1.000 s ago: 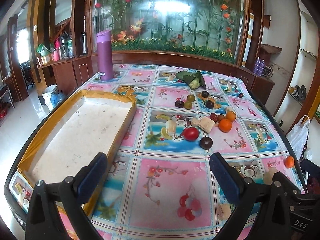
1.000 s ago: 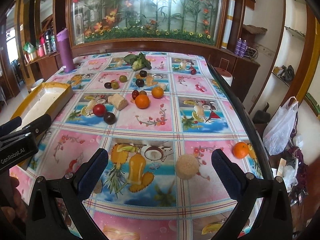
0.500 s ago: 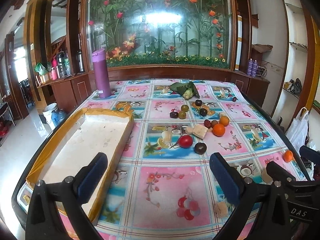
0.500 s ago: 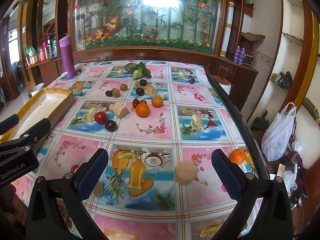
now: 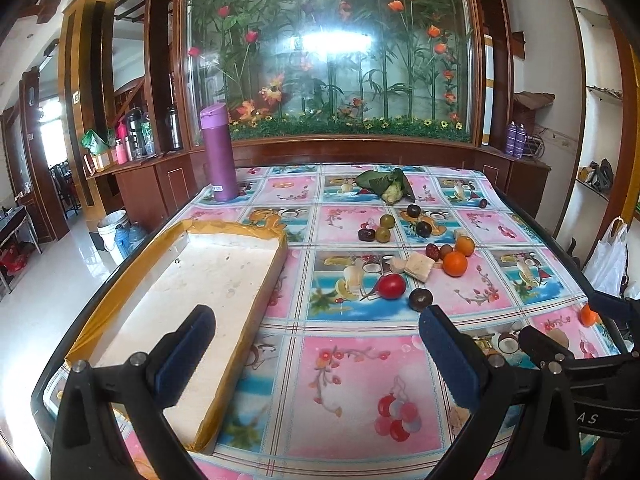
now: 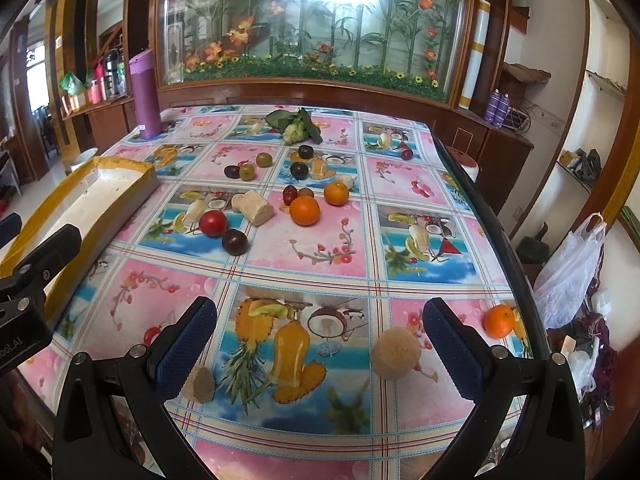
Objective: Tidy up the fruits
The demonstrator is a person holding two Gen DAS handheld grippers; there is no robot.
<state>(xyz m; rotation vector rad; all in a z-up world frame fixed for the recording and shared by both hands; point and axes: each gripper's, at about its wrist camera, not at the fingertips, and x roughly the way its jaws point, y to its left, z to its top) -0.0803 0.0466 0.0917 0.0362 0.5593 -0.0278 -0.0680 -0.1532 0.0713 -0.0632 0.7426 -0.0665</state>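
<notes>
Both grippers hang above the near end of the table with nothing held: the left gripper [image 5: 316, 354] has its jaws spread wide, and so does the right gripper [image 6: 320, 344].

Task items: loose fruit lies on the patterned tablecloth [image 6: 320, 256], all of it outside the shallow white tray [image 5: 192, 280]. Just right of the tray's far end sit a red tomato [image 5: 391, 286] and a dark plum [image 5: 420, 299], apart from each other. Beyond them are two oranges [image 5: 455, 263], green and dark plums [image 5: 383, 234], and tan cut chunks [image 5: 419, 267] touching in a loose cluster. A lone orange [image 6: 499, 321] rests near the table's right edge, with a round tan fruit [image 6: 395, 354] just beside it.

Handling, as judged: the fruits look light, round and smooth-skinned, liable to roll; the tomato appears soft and should be pinched gently across its widest part.

Surroundings: a purple flask [image 5: 219, 153] stands upright beyond the tray; a leafy vegetable [image 5: 390, 186] lies far from it. Neither appears to block the way to the tray.
</notes>
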